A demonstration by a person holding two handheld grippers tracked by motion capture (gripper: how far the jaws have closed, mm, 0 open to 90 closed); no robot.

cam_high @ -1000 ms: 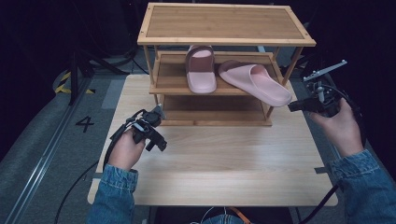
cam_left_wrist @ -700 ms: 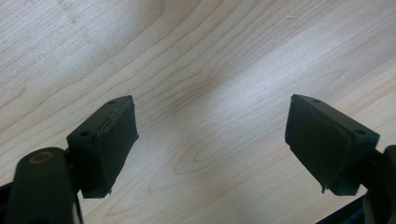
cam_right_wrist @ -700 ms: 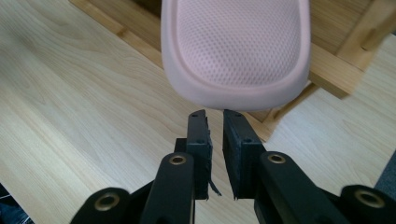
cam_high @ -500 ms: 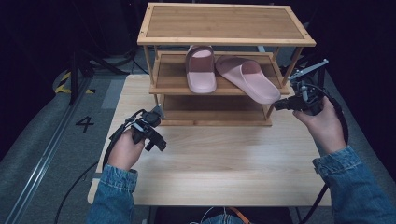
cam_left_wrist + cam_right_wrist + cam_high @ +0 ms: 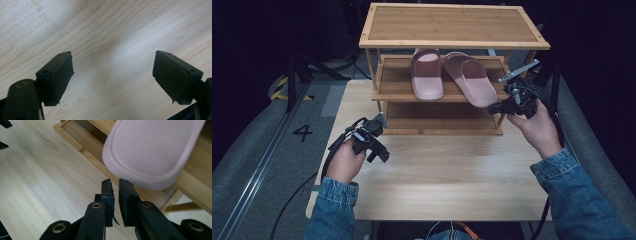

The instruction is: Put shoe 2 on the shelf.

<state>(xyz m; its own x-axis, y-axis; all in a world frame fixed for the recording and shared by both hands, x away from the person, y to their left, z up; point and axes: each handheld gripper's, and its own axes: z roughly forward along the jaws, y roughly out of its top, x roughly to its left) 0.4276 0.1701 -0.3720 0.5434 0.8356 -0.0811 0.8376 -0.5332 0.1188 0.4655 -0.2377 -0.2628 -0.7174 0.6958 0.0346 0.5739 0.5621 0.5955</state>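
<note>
Nearest to me, my left gripper [image 5: 381, 137] rests low over the table [image 5: 447, 170], jaws wide apart with bare wood grain between the pads [image 5: 56, 75]; it holds nothing and plays no part in this step.

Further out, my right gripper [image 5: 115, 185] sits at the front right corner of the bamboo shoe rack [image 5: 452, 25]. Its jaws are nearly together, a narrow slit between them, nothing clamped. In the right gripper view the tips stand just under the heel of the right pink slipper [image 5: 155, 152], at or almost at its rim; I cannot tell whether they touch.

That slipper lies on the middle shelf [image 5: 394, 92], skewed, heel overhanging the front edge, while the left pink slipper [image 5: 427, 75] lies straight beside it, wholly on the shelf.

Judgement: the step in hand is squaring the skewed slipper with closed tips. I would press against the heel's side wall, not beneath it, and push slowly inward and back. A push too low risks lifting the heel and tipping the slipper off the shelf.
</note>
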